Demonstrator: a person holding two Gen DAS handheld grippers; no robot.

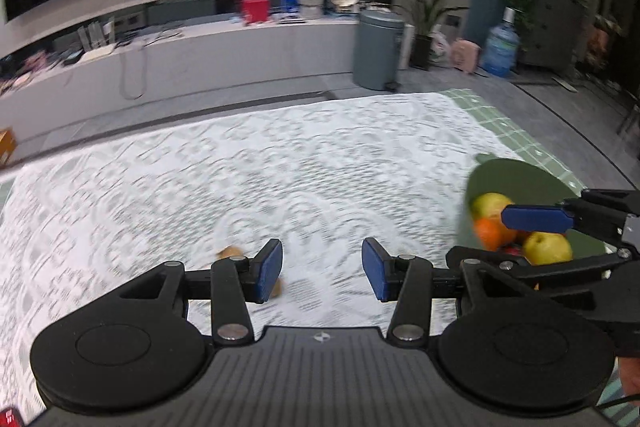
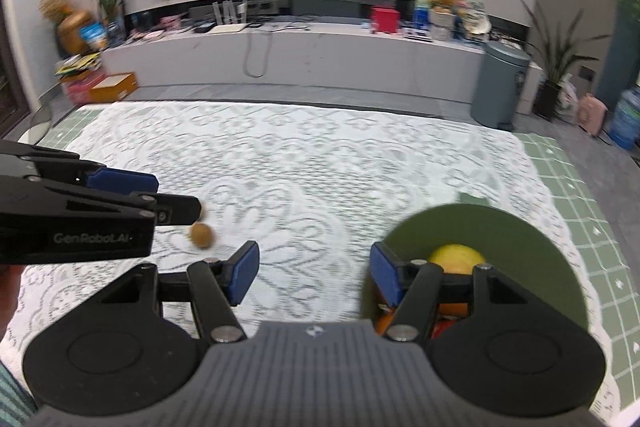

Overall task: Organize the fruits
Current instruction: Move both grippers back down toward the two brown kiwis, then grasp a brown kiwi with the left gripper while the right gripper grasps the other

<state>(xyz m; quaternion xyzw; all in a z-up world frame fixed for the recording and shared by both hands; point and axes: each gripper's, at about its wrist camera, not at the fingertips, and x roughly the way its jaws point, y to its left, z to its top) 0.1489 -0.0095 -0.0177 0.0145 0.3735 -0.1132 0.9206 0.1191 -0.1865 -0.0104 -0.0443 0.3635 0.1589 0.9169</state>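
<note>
Most of the work appears to be done: on the tabletop (image 2: 320, 163), which is covered by a white lace cloth (image 1: 240, 187) over a green checked one, a green bowl (image 2: 532, 239) is seen to hold several fruits already — a yellow-green apple (image 2: 456, 259) at the far side, an orange (image 1: 490, 231) beside it, a second yellow apple (image 1: 546, 247) nearer, and something red underneath that cannot be made out clearly. One small brown fruit (image 2: 202, 235), possibly a kiwi, is left lying on the lace well apart from the bowl, so at least this piece is judged to remain; whether more fruit lies outside the views cannot be told. The left tongs (image 1: 322, 269) are held with the blue pads parted and nothing between them — the brown fruit (image 1: 230, 251) is partly hidden just behind the left finger, and contact with it cannot be confirmed. The right tongs (image 2: 312, 273) are likewise parted and empty, hanging at the bowl's near-left rim with one finger over the fruit inside, though nothing is gripped.
</note>
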